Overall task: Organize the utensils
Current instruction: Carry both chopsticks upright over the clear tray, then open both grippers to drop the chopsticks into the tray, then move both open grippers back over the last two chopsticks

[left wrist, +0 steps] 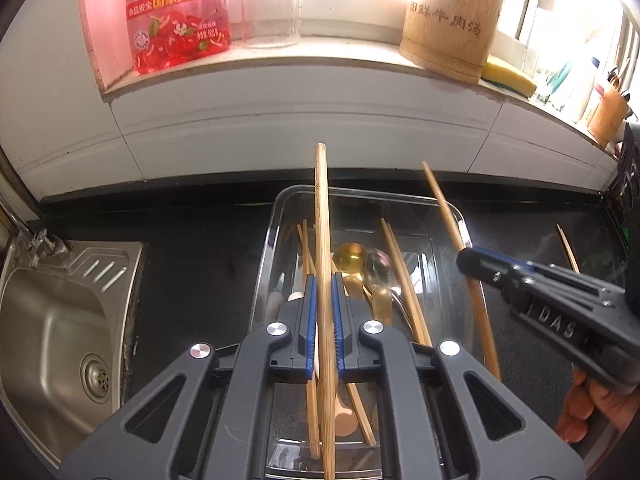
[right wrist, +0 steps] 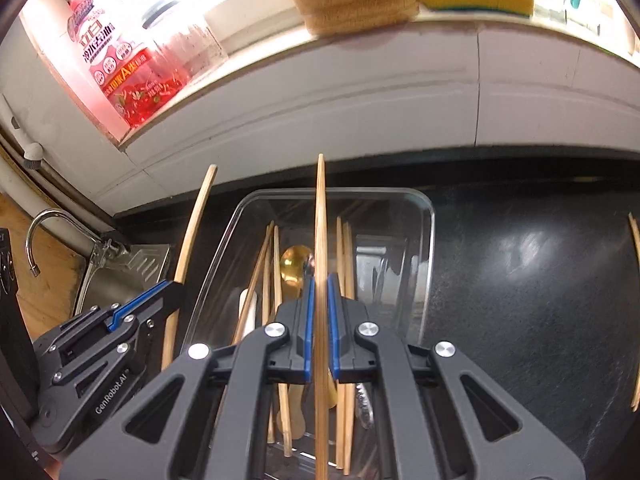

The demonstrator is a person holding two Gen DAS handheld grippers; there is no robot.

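My left gripper (left wrist: 324,278) is shut on a bamboo chopstick (left wrist: 322,200) that sticks up past the fingers, above a clear plastic tray (left wrist: 280,216). In the tray lie several chopsticks, a gold spoon (left wrist: 348,256) and a silver spoon (left wrist: 378,268). My right gripper (right wrist: 321,278) is shut on a second chopstick (right wrist: 320,208) over the same tray (right wrist: 428,220). Each gripper shows in the other's view: the right one (left wrist: 464,258) at the tray's right side, the left one (right wrist: 178,284) at its left.
A loose chopstick (left wrist: 568,248) lies on the black counter right of the tray. A steel sink (left wrist: 48,320) with faucet (right wrist: 44,232) is at the left. On the sill stand a bamboo holder (left wrist: 452,20), a yellow sponge (left wrist: 508,76) and a red bottle (left wrist: 176,20).
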